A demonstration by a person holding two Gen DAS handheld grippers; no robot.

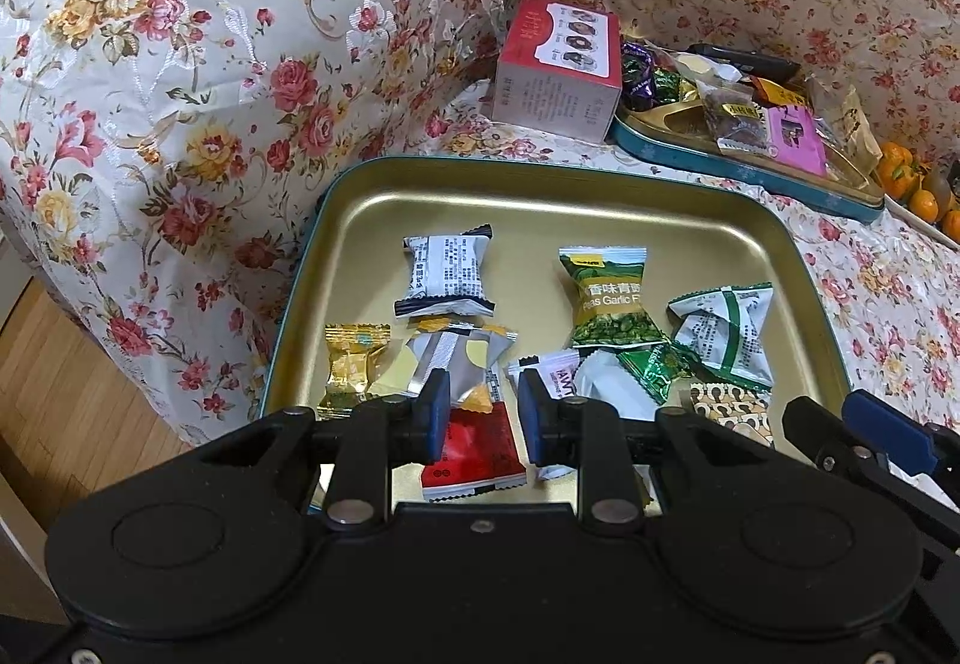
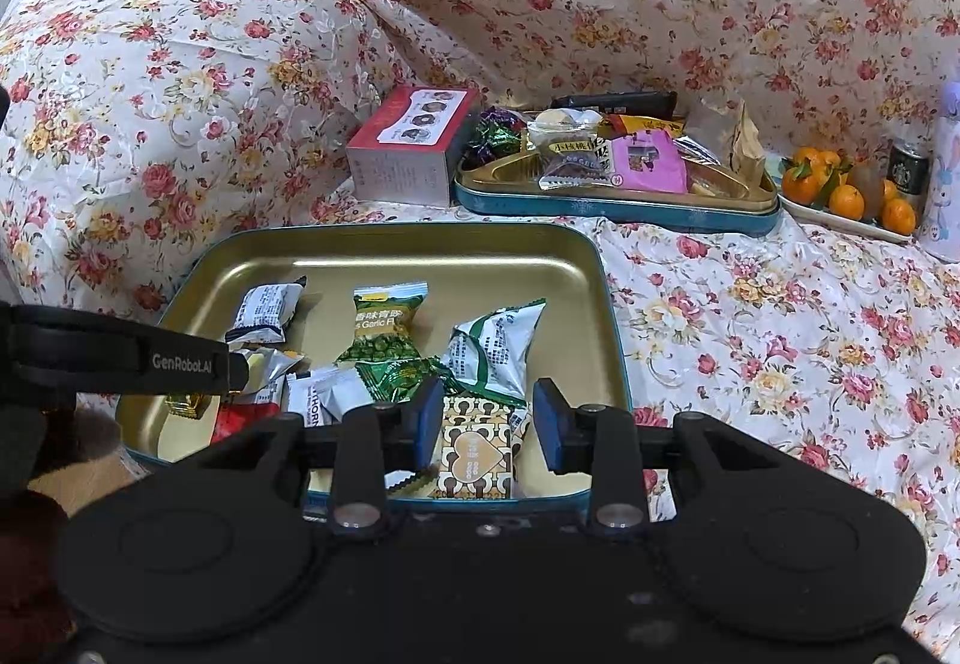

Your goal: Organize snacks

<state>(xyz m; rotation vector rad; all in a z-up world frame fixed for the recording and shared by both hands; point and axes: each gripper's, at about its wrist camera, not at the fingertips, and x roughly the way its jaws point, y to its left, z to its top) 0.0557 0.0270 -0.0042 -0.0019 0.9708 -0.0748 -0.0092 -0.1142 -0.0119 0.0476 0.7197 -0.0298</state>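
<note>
A gold tin tray [image 1: 540,196] with a teal rim holds several wrapped snacks: a white and black packet [image 1: 447,271], a green pea packet [image 1: 609,298], a red packet [image 1: 474,451] and a brown patterned packet [image 2: 477,448]. My left gripper [image 1: 483,418] is open above the red packet at the tray's near edge. My right gripper [image 2: 489,421] is open, its jaws on either side of the brown patterned packet, which lies in the tray [image 2: 420,259]. A second teal tin [image 2: 618,208] behind holds more mixed snacks.
A red and white box [image 1: 555,69] stands left of the far tin. A plate of oranges [image 2: 849,196] and a can [image 2: 909,172] sit at the far right. Floral cloth [image 2: 780,334] covers the surface and the cushions behind. Wooden floor [image 1: 72,364] lies left.
</note>
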